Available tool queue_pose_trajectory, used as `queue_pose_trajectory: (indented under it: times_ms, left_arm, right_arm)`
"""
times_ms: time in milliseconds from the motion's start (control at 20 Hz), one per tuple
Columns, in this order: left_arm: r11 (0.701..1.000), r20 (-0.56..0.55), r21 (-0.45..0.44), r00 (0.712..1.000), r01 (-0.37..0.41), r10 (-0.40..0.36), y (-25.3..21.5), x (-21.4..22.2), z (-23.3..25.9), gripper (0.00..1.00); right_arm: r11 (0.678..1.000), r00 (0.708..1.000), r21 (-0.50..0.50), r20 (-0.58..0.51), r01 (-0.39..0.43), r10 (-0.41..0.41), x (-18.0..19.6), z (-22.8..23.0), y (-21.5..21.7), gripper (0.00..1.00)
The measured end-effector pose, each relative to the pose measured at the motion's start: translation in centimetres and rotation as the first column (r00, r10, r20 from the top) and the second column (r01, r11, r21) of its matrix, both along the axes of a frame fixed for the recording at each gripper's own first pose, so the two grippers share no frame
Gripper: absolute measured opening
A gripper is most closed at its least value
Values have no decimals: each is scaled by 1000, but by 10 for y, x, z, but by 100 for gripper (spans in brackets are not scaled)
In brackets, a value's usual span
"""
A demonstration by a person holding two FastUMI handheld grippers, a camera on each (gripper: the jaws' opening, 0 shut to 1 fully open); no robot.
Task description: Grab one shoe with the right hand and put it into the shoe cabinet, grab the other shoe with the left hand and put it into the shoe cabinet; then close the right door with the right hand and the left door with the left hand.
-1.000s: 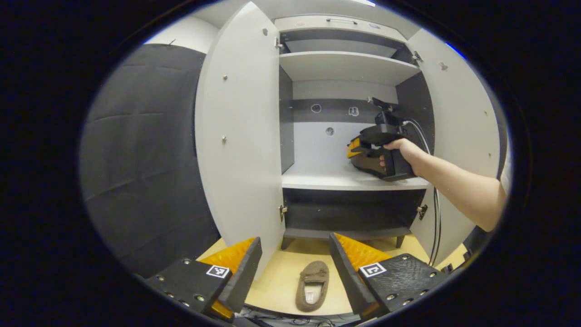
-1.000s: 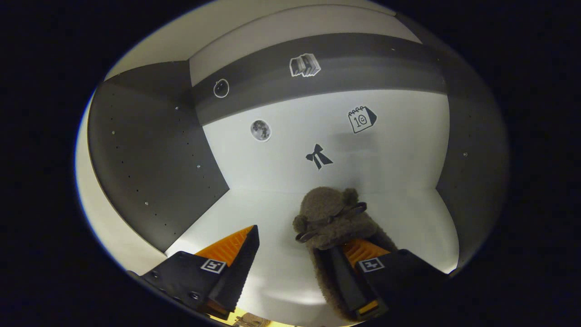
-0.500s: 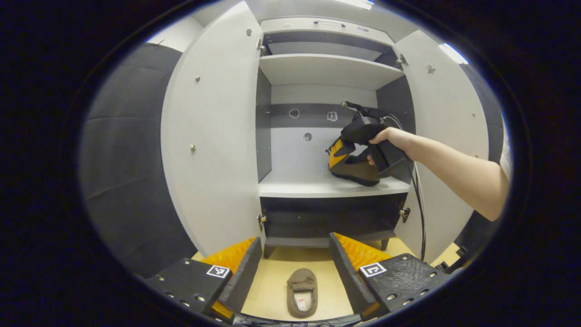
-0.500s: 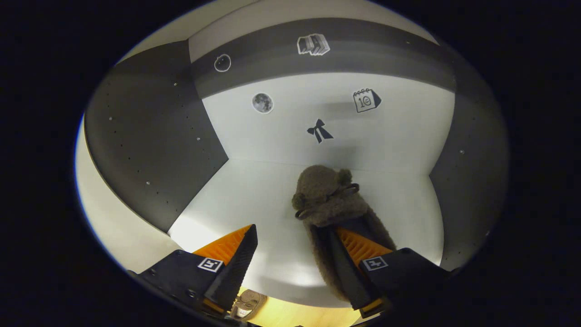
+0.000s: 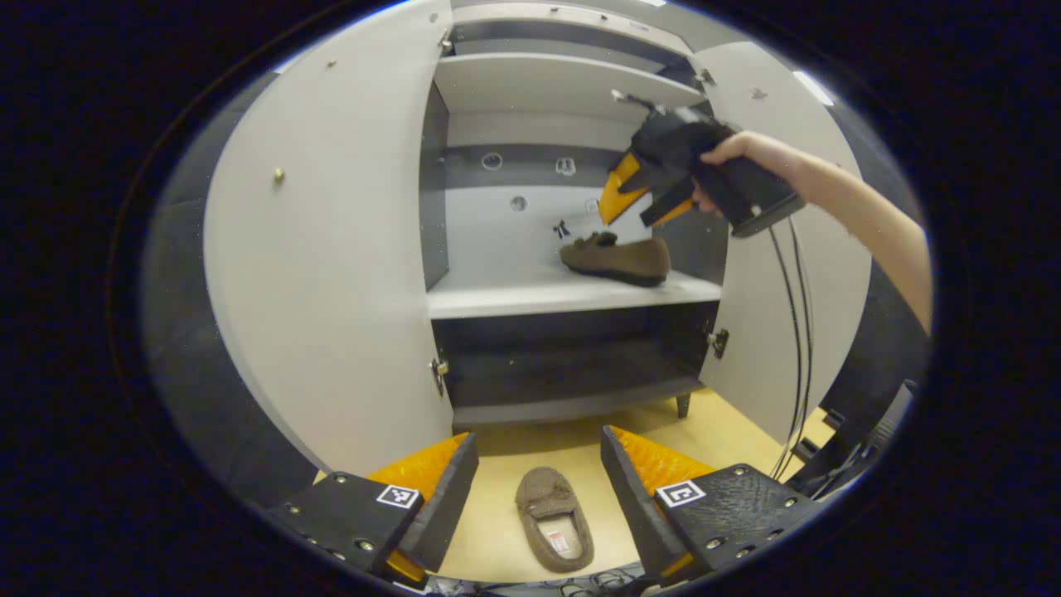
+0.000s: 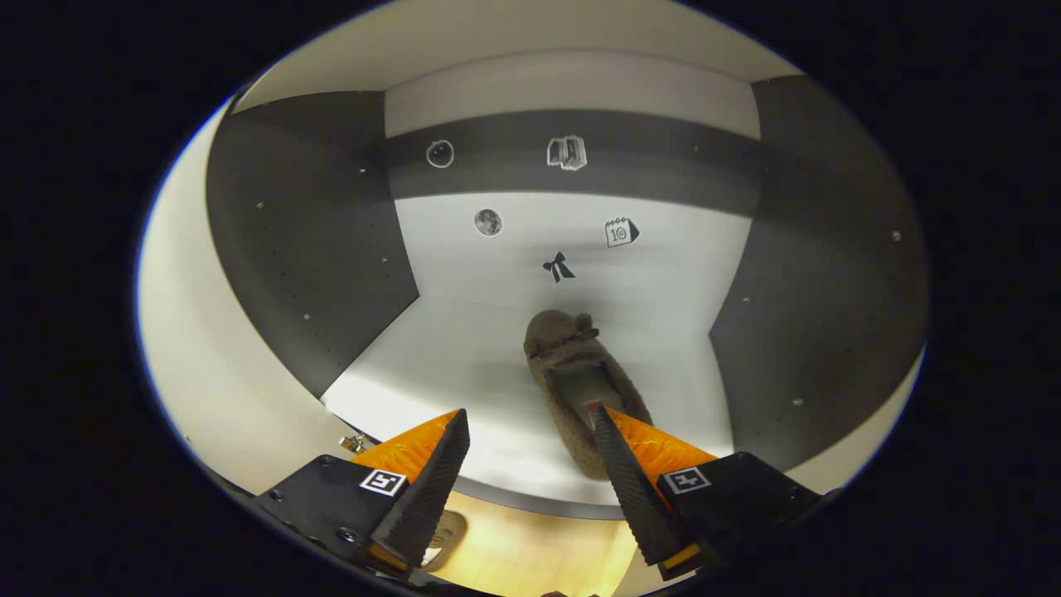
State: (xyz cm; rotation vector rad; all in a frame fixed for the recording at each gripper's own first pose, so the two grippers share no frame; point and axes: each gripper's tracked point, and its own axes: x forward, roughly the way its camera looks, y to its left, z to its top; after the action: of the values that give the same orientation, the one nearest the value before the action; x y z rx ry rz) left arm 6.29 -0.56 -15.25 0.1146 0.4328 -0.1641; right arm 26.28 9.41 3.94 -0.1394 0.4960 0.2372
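The left gripper [image 5: 539, 477] has its fingers spread wide with nothing between them, hanging above a brown slipper on the floor [image 5: 554, 529], which lies between them toe far. Beyond stands the shoe cabinet [image 5: 564, 290] with its left door [image 5: 331, 274] and right door [image 5: 771, 290] open. The right gripper [image 6: 526, 460] has its fingers equally wide and empty, poised over the near edge of the middle shelf [image 6: 464, 390]. The other slipper [image 6: 580, 377] rests on that shelf, right of centre, toe towards the back wall. A hand [image 5: 742, 153] holds the right gripper above it.

Recording booth: black cloth wall [image 5: 191, 332], shoe cabinet [image 5: 572, 290]
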Motion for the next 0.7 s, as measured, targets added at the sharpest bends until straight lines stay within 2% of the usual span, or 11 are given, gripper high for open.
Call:
queue_pose_trajectory:
  times_ms: [100,150,400,550,700]
  left_arm:
    - [999,-98,25,995,31,-28,0,-3,-41,88]
    - [998,-131,38,991,45,-40,1,-2,-58,88]
    - [994,-245,79,968,79,-58,7,-2,-112,88]
    - [986,-301,129,952,102,-59,12,-5,-135,88]
    - [972,-343,186,937,142,-71,18,-5,-156,88]
  right_arm:
    - [1000,999,10,45,-20,19,-29,4,6,93]
    - [1000,998,10,60,-27,26,-46,3,7,96]
    - [996,995,-2,41,-90,90,-125,-22,13,98]
    - [996,995,-17,46,-92,93,-163,-36,5,97]
    - [996,997,51,39,-66,65,-195,-52,-3,97]
